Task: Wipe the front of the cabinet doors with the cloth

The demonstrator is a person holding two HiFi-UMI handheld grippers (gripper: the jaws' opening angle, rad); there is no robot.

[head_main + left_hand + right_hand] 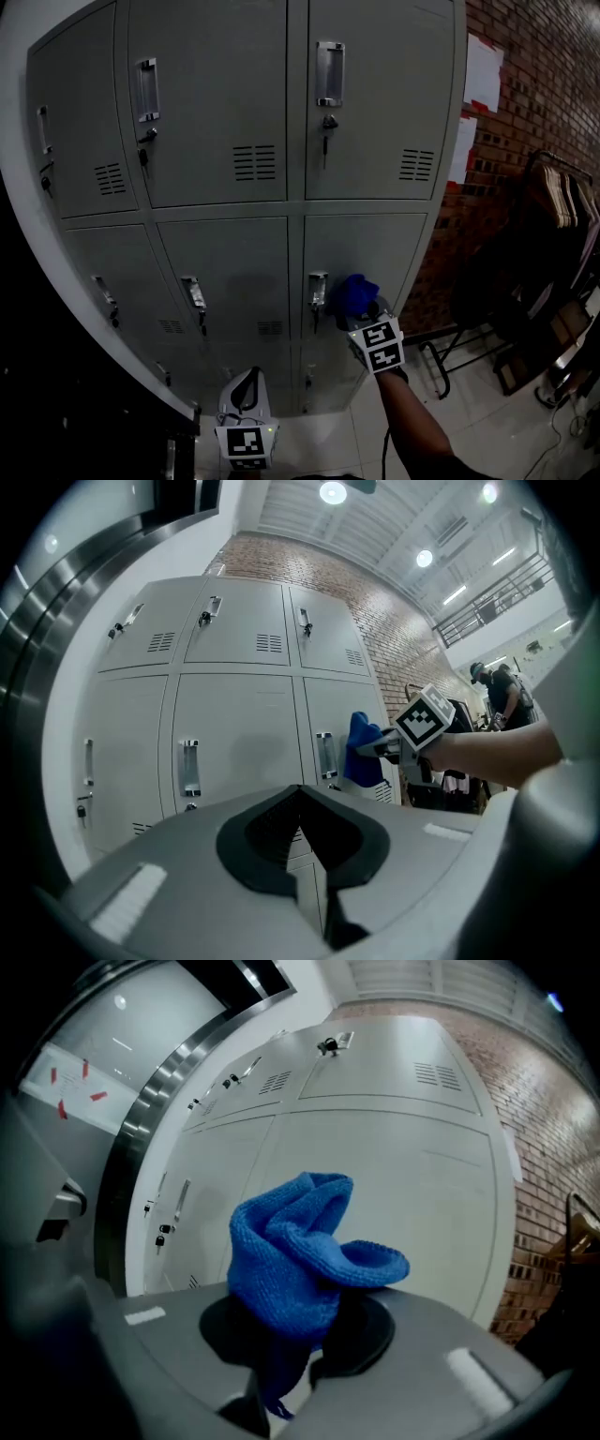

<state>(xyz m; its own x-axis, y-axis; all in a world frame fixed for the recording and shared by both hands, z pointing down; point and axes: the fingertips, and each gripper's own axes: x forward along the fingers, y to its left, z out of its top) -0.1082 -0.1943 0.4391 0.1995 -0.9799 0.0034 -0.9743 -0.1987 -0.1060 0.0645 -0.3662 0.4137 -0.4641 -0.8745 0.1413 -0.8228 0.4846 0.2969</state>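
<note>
Cloth point(354, 292) held up at a cabinet point(216, 112) door, lower centre of the head view
Right gripper point(364, 315) clamps the bunched blue cloth just right of a handle point(318, 289) on the middle-row right door point(380, 248); whether cloth touches door is unclear; left gripper point(247, 379), bottom centre, jaws closed together on nothing, apart from the cabinet.

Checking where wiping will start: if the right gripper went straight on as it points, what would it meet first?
Likely the grey cabinet door ahead, right of its handle; the blue cloth in the right gripper's tongs would touch first. The gap is unclear.
</note>
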